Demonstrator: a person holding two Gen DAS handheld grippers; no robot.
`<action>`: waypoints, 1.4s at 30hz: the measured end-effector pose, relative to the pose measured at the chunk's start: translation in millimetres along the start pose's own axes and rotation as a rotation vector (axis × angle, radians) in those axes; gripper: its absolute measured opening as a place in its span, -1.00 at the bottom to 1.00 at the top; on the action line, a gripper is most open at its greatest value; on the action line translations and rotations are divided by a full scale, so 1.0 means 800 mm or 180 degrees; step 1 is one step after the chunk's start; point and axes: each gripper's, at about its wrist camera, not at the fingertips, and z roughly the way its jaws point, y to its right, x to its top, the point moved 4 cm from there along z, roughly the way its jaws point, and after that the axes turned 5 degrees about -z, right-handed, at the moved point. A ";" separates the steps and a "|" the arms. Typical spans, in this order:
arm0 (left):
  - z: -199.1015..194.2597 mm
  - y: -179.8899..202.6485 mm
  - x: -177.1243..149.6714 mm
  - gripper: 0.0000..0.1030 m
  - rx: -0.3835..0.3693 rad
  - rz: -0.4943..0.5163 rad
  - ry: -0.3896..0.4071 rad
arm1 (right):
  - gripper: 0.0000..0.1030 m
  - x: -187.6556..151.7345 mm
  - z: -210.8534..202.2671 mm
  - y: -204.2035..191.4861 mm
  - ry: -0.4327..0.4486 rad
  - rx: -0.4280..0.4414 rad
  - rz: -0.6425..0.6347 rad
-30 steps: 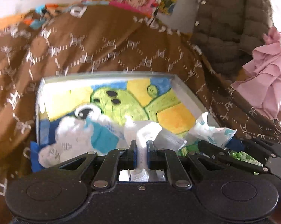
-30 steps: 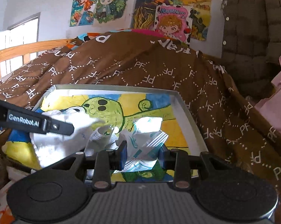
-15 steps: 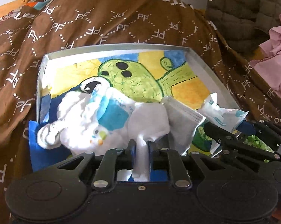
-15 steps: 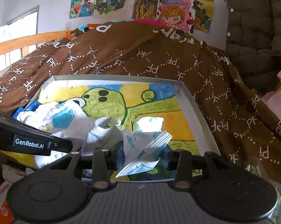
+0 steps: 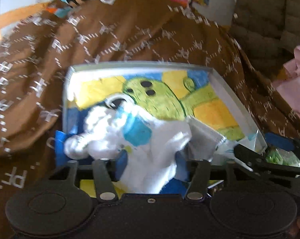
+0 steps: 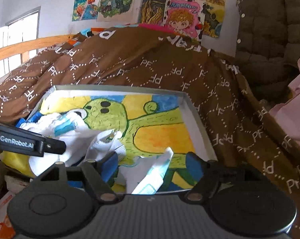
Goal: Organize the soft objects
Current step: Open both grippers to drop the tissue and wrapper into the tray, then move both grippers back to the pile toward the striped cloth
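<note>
Already, most of the soft things lie inside the tray (image 6: 197, 119) on the brown blanket (image 6: 150, 65). At the left, the white sock (image 5: 150, 139) sits in the tray's near corner; the left gripper (image 5: 151, 163) has its jaws spread wide around it, gripping nothing. Toward the right, the wipe packet (image 6: 151, 171) rests on the tray floor between the right gripper's (image 6: 150, 165) parted jaws. Tidying the pile seems all that remains.

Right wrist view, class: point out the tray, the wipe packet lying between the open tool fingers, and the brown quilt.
tray (image 6: 197, 119), right wrist view, on its right wall.
wipe packet (image 6: 150, 176), right wrist view, on its white middle.
quilt (image 6: 150, 63), right wrist view, on the patterned fold behind the tray.
</note>
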 end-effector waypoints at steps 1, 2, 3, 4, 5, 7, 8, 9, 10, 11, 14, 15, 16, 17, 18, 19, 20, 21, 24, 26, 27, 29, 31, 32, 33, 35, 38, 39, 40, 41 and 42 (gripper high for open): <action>-0.006 -0.001 0.001 0.17 0.0004 -0.0009 0.0054 | 0.61 0.002 -0.004 0.002 0.0024 -0.0010 0.0009; -0.011 -0.002 0.003 0.21 0.0002 -0.0015 0.0100 | 0.65 0.005 -0.009 0.004 0.0053 -0.0027 0.0016; -0.016 -0.001 0.004 0.28 0.0005 -0.0017 0.0142 | 0.70 0.008 -0.014 0.006 0.0085 -0.0047 0.0023; -0.022 -0.001 0.006 0.31 0.0015 -0.0024 0.0194 | 0.71 0.011 -0.020 0.008 0.0120 -0.0064 0.0032; -0.029 -0.001 0.008 0.38 0.0017 -0.0038 0.0257 | 0.75 0.015 -0.026 0.011 0.0158 -0.0078 0.0045; -0.044 0.000 0.011 0.40 -0.0001 -0.0052 0.0357 | 0.82 0.022 -0.041 0.016 0.0257 -0.0111 0.0080; -0.051 0.001 0.012 0.40 -0.0018 -0.0048 0.0399 | 0.86 0.025 -0.049 0.019 0.0304 -0.0129 0.0101; -0.059 0.004 0.013 0.41 -0.0030 -0.0035 0.0450 | 0.89 0.028 -0.056 0.022 0.0342 -0.0137 0.0126; -0.068 0.006 0.013 0.41 -0.0030 -0.0016 0.0520 | 0.90 0.031 -0.065 0.025 0.0371 -0.0138 0.0157; -0.078 0.007 0.013 0.45 -0.0021 0.0009 0.0608 | 0.93 0.034 -0.073 0.028 0.0399 -0.0151 0.0188; -0.107 0.012 0.009 0.57 0.0001 0.0099 0.0848 | 0.97 0.041 -0.097 0.035 0.0489 -0.0242 0.0241; -0.118 0.013 0.007 0.58 -0.0003 0.0124 0.0920 | 0.99 0.044 -0.107 0.037 0.0534 -0.0277 0.0244; -0.127 0.014 0.006 0.59 -0.0015 0.0140 0.0972 | 0.99 0.046 -0.117 0.039 0.0583 -0.0305 0.0243; -0.136 0.016 0.004 0.61 -0.0022 0.0152 0.1021 | 0.99 0.048 -0.128 0.040 0.0636 -0.0321 0.0241; -0.148 0.018 0.002 0.65 -0.0029 0.0164 0.1077 | 0.99 0.050 -0.138 0.041 0.0686 -0.0320 0.0239; -0.157 0.019 -0.001 0.67 -0.0038 0.0176 0.1126 | 0.99 0.051 -0.149 0.042 0.0730 -0.0293 0.0234; -0.167 0.021 -0.003 0.70 -0.0049 0.0201 0.1178 | 0.99 0.051 -0.159 0.042 0.0765 -0.0256 0.0219; -0.178 0.024 -0.006 0.71 -0.0055 0.0235 0.1240 | 0.99 0.051 -0.170 0.042 0.0805 -0.0222 0.0187; -0.206 0.030 -0.014 0.89 -0.0075 0.0307 0.1403 | 0.99 0.048 -0.200 0.041 0.0890 -0.0186 0.0114; -0.226 0.032 -0.021 0.93 -0.0107 0.0316 0.1523 | 1.00 0.043 -0.223 0.041 0.0943 -0.0162 0.0114; -0.236 0.034 -0.025 0.94 -0.0138 0.0323 0.1570 | 1.00 0.041 -0.232 0.041 0.0966 -0.0155 0.0118; -0.252 0.036 -0.033 0.96 -0.0172 0.0358 0.1623 | 1.00 0.035 -0.253 0.041 0.1004 -0.0136 0.0108; -0.266 0.037 -0.042 0.98 -0.0196 0.0369 0.1655 | 1.00 0.025 -0.271 0.041 0.1040 -0.0134 0.0085; -0.273 0.037 -0.047 0.98 -0.0218 0.0368 0.1663 | 1.00 0.021 -0.278 0.040 0.1047 -0.0139 0.0075; -0.278 0.036 -0.051 0.98 -0.0233 0.0367 0.1674 | 1.00 0.016 -0.285 0.040 0.1049 -0.0146 0.0070; -0.288 0.034 -0.064 0.98 -0.0249 0.0391 0.1672 | 1.00 0.006 -0.296 0.040 0.1038 -0.0141 0.0089; -0.298 0.030 -0.083 0.98 -0.0216 0.0425 0.1682 | 1.00 -0.008 -0.305 0.035 0.0976 -0.0069 0.0067; -0.301 0.029 -0.089 0.98 -0.0183 0.0455 0.1689 | 1.00 -0.013 -0.307 0.032 0.0948 -0.0043 0.0031; -0.305 0.029 -0.096 0.98 -0.0148 0.0503 0.1705 | 1.00 -0.018 -0.307 0.028 0.0916 -0.0024 -0.0017; -0.309 0.029 -0.102 0.98 -0.0124 0.0559 0.1732 | 1.00 -0.022 -0.307 0.024 0.0877 0.0004 -0.0068; -0.312 0.029 -0.109 0.98 -0.0121 0.0612 0.1755 | 1.00 -0.025 -0.307 0.019 0.0849 0.0028 -0.0092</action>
